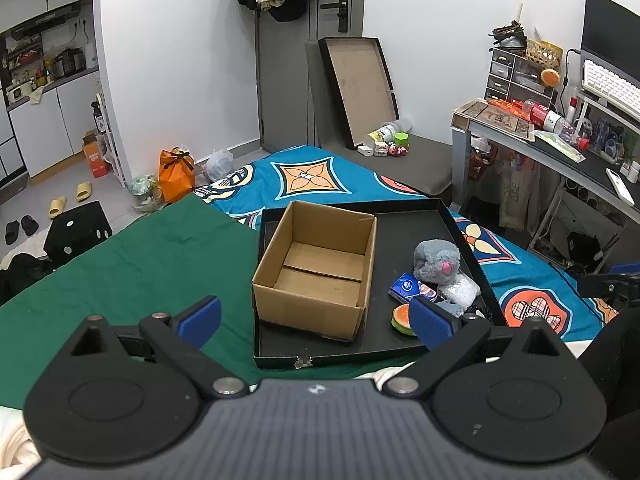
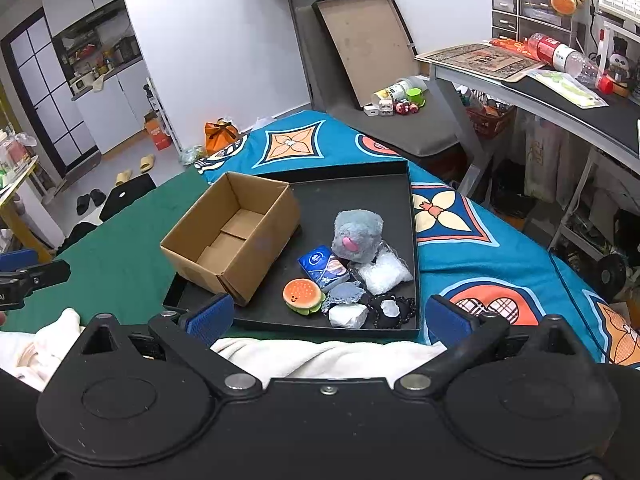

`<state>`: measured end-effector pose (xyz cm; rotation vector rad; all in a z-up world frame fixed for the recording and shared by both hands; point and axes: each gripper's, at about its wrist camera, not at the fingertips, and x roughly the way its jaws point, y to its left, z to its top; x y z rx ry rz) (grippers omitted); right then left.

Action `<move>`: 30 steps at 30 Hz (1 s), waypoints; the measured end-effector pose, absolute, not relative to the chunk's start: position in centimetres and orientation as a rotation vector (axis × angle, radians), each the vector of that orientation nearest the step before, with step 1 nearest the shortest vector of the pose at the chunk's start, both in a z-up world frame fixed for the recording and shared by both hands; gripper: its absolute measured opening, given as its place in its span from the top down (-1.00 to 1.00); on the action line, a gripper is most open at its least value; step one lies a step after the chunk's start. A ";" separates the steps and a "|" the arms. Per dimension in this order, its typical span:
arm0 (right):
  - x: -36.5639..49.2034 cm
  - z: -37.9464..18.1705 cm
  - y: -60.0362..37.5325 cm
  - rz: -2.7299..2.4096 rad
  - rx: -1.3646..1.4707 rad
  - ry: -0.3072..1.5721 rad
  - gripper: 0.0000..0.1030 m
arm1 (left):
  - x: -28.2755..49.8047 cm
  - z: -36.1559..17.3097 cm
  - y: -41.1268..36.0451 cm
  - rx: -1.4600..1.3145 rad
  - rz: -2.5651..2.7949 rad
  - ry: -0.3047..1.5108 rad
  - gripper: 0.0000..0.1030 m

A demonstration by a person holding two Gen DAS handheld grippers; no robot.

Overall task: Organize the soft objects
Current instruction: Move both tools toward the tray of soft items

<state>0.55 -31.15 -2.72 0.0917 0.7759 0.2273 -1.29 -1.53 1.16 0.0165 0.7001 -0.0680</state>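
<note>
An empty open cardboard box [image 1: 316, 272] [image 2: 232, 236] stands in the left half of a shallow black tray [image 1: 352, 354] [image 2: 360, 192] on the bed. To its right lie a grey plush toy [image 1: 436, 260] [image 2: 358, 234], a blue tissue pack [image 1: 408, 286] [image 2: 322, 266], a burger-shaped squishy [image 1: 402, 318] [image 2: 303, 295], a clear plastic bag [image 2: 384, 270], a grey cloth [image 2: 344, 294], a white lump [image 2: 348, 315] and a black bead item [image 2: 394, 310]. My left gripper [image 1: 316, 320] is open and empty, near the tray's front. My right gripper [image 2: 328, 318] is open and empty, before the tray's near edge.
The tray rests on a green sheet [image 1: 140, 264] and a blue patterned blanket [image 2: 480, 248]. A white cloth [image 2: 320, 354] lies just below the tray. A desk [image 2: 560, 96] stands at the right; a grey chair with small items [image 2: 404, 120] stands behind the bed.
</note>
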 end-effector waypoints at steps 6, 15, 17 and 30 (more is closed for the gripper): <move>0.5 -2.7 -31.3 0.226 0.092 0.776 -1.00 | -1.3 1.2 -1.5 0.010 -0.065 0.701 -0.93; 0.2 -2.8 -31.4 0.225 0.093 0.769 -1.00 | -1.4 1.6 -1.6 0.016 -0.060 0.696 -0.93; 0.2 -2.9 -31.4 0.226 0.098 0.771 -1.00 | -1.4 1.6 -1.6 0.015 -0.061 0.696 -0.93; 1.0 -4.0 -31.0 0.244 0.095 0.776 -1.00 | -0.5 1.6 -1.3 0.039 -0.084 0.702 -0.93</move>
